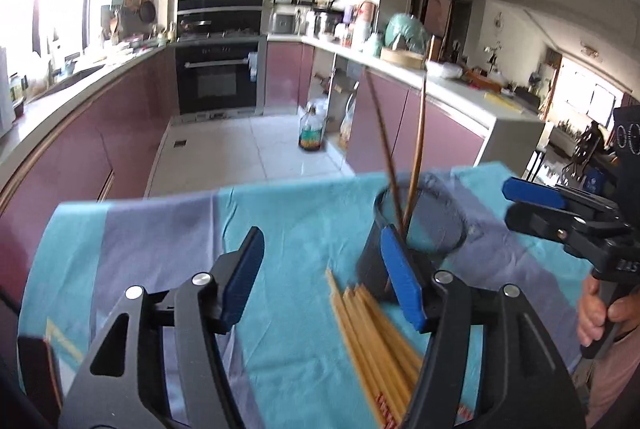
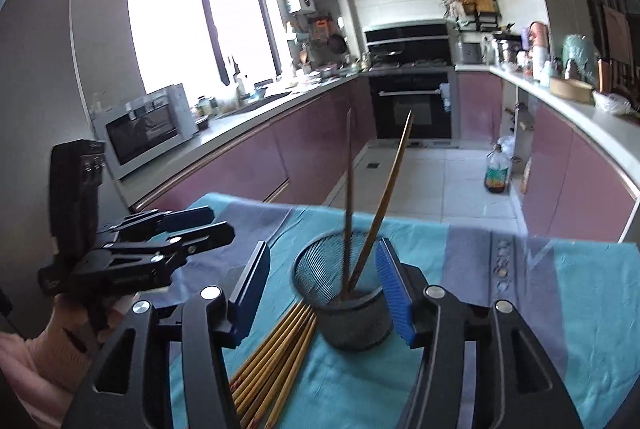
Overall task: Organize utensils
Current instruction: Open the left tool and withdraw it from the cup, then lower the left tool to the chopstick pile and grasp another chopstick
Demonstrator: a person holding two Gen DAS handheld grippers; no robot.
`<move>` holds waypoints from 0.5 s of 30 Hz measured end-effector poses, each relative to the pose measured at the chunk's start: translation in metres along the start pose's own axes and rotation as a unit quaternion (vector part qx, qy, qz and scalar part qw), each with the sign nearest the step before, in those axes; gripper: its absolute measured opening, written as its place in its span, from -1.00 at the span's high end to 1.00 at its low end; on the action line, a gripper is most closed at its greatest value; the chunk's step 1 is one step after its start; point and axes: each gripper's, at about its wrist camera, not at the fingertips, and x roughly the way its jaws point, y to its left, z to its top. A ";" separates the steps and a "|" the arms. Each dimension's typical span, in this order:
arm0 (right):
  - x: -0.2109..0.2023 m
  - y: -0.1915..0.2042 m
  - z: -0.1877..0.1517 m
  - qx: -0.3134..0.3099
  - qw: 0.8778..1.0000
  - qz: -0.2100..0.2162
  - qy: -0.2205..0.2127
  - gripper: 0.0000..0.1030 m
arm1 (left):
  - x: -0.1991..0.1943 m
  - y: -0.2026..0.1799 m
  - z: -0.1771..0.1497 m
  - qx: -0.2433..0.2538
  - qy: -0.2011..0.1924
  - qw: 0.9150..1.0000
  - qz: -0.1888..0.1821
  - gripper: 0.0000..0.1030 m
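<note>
A black mesh cup [image 2: 352,313] stands on the teal and purple cloth [image 2: 500,317]. Two dark chopsticks [image 2: 380,213] stand in it, leaning apart. A bundle of light bamboo chopsticks [image 2: 276,365] lies on the cloth to the cup's left. In the left wrist view the cup [image 1: 420,233] and the bundle [image 1: 380,345] show too. My left gripper [image 1: 324,281] is open and empty above the bundle. My right gripper [image 2: 324,293] is open and empty, with the cup between its fingers' line of sight. Each gripper shows in the other's view, the left gripper [image 2: 200,225] and the right gripper [image 1: 528,205].
The table's far edge [image 1: 280,185] drops to a tiled kitchen floor. Purple cabinets and counters run along both sides, with an oven [image 1: 218,77] at the back. A microwave [image 2: 148,127] sits on the left counter. An oil bottle [image 1: 310,129] stands on the floor.
</note>
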 end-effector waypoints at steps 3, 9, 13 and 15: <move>0.013 0.006 -0.026 -0.004 0.999 -0.002 0.043 -0.02 | 0.004 0.004 -0.027 0.002 0.035 0.999 0.002 -0.17; 0.043 0.012 -0.066 0.005 0.994 -0.004 0.106 0.01 | 0.017 0.009 -0.070 -0.006 0.094 0.996 -0.005 -0.15; 0.052 0.017 -0.079 0.008 0.992 -0.011 0.122 0.05 | 0.024 0.001 -0.084 -0.005 0.110 0.994 -0.007 -0.14; 0.053 0.019 -0.083 0.007 0.992 -0.013 0.127 0.10 | 0.027 -0.007 -0.090 -0.003 0.116 0.993 -0.009 -0.14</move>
